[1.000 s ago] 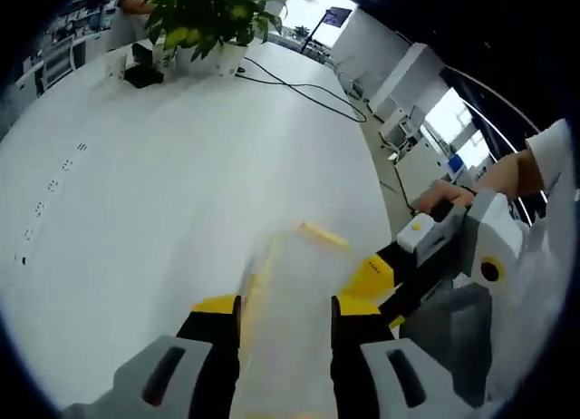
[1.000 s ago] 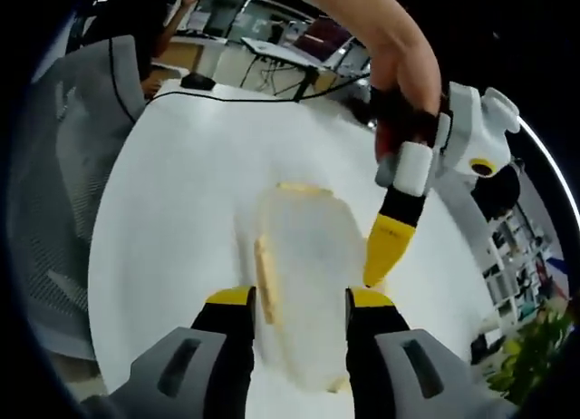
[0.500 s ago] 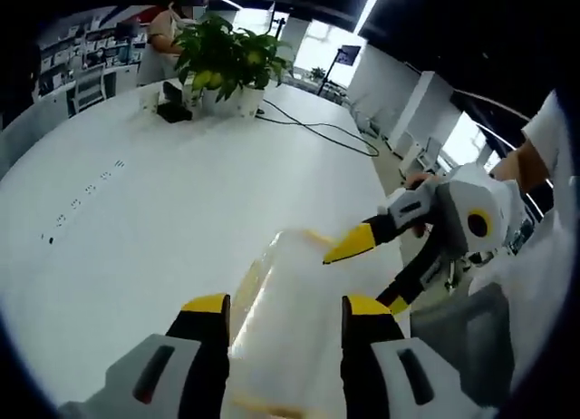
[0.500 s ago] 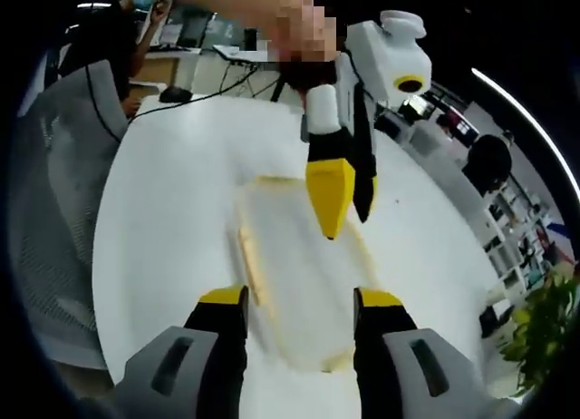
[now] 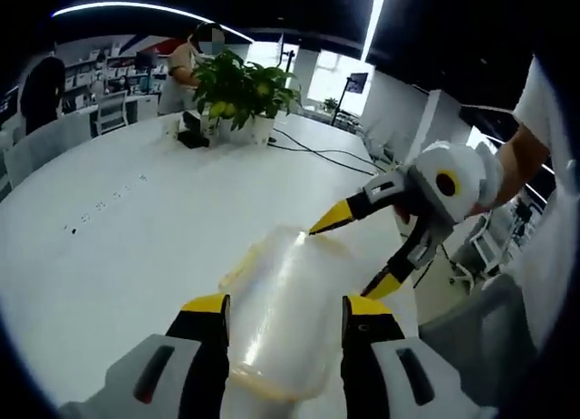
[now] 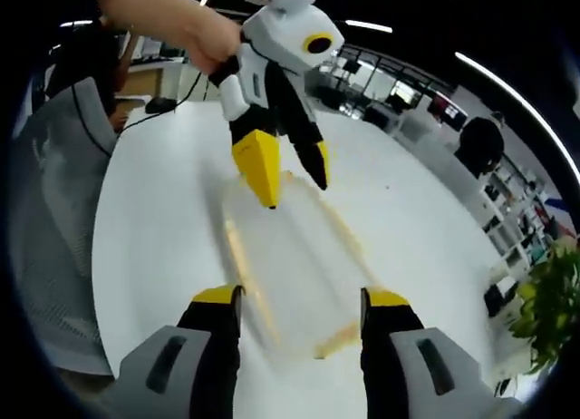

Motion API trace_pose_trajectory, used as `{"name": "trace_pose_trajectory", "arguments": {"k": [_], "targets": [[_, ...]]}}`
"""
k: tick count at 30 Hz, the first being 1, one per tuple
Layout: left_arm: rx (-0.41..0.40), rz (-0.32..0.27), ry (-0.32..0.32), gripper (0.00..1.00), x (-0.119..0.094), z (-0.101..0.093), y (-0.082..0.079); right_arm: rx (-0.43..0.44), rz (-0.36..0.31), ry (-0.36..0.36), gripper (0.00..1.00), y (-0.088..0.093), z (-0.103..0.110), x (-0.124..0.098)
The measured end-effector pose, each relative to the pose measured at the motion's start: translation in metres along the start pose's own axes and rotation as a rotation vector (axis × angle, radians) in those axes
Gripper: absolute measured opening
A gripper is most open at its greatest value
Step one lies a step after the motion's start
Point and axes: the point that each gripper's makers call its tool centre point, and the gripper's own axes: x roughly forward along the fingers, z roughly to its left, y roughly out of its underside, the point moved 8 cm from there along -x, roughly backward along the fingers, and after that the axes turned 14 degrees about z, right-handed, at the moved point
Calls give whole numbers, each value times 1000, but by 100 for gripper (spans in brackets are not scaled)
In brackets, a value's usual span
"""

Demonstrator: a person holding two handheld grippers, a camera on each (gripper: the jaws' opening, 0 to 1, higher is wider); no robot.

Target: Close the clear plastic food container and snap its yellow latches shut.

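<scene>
The clear plastic food container lies on the white table, between the jaws of my left gripper, which stand open on either side of it. My right gripper comes in from the right, open, with its yellow tips over the container's far end. In the right gripper view the container is blurred, and its yellow latches show as streaks along its edges. My right gripper is open just before it, and the left gripper hangs open above its far end. I cannot tell whether the latches are snapped.
A potted plant and a black cable sit at the table's far side, with a person behind them. A grey mesh chair stands off the table's edge. Another plant is at the right.
Both grippers have lifted and drawn back from the container. In each view the other gripper has risen from beside the container to above its far end. The container stays on the table.
</scene>
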Motion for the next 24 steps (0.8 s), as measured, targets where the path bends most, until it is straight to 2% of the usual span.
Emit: {"name": "trace_pose_trajectory", "arguments": {"k": [6, 9, 13, 24], "targets": [[-11, -47, -39, 46, -5, -7, 13, 93, -1, -17, 56, 9, -4, 1], [-31, -103, -77, 48, -11, -6, 17, 130, -1, -27, 58, 13, -5, 1], [-15, -111, -123, 51, -14, -4, 27, 179, 0, -38, 60, 17, -6, 2], [-36, -157, -178, 56, -13, -13, 49, 195, -16, -22, 61, 17, -6, 2]]}}
